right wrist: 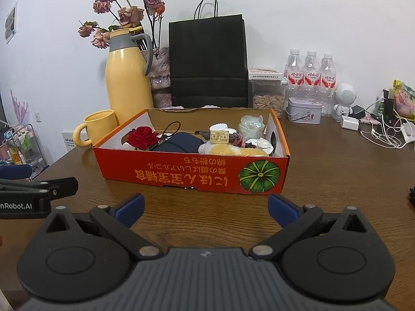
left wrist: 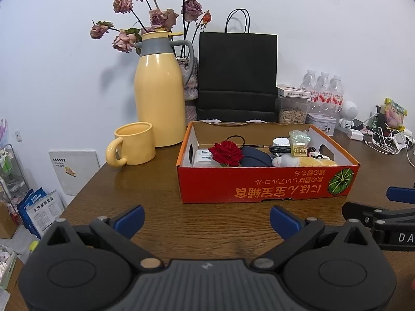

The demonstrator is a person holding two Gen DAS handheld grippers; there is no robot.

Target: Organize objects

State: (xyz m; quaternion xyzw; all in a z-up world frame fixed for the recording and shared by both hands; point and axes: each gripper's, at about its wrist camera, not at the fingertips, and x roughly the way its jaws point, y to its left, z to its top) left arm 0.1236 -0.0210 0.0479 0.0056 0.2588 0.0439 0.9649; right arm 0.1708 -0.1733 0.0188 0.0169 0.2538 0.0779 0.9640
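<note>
Left gripper (left wrist: 206, 220) and right gripper (right wrist: 206, 211) both spread wide, empty, before red box (right wrist: 192, 172). Only right view shows its far-right inner wall (cutout visible).

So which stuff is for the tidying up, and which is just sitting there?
For the tidying:
red box
red rose
dark pouch
left gripper, open
right gripper, open

Probably just sitting there:
yellow jug
yellow mug
black bag
water bottles
white cables

Filled red box (left wrist: 259, 184) on table (left wrist: 129, 194)
</note>
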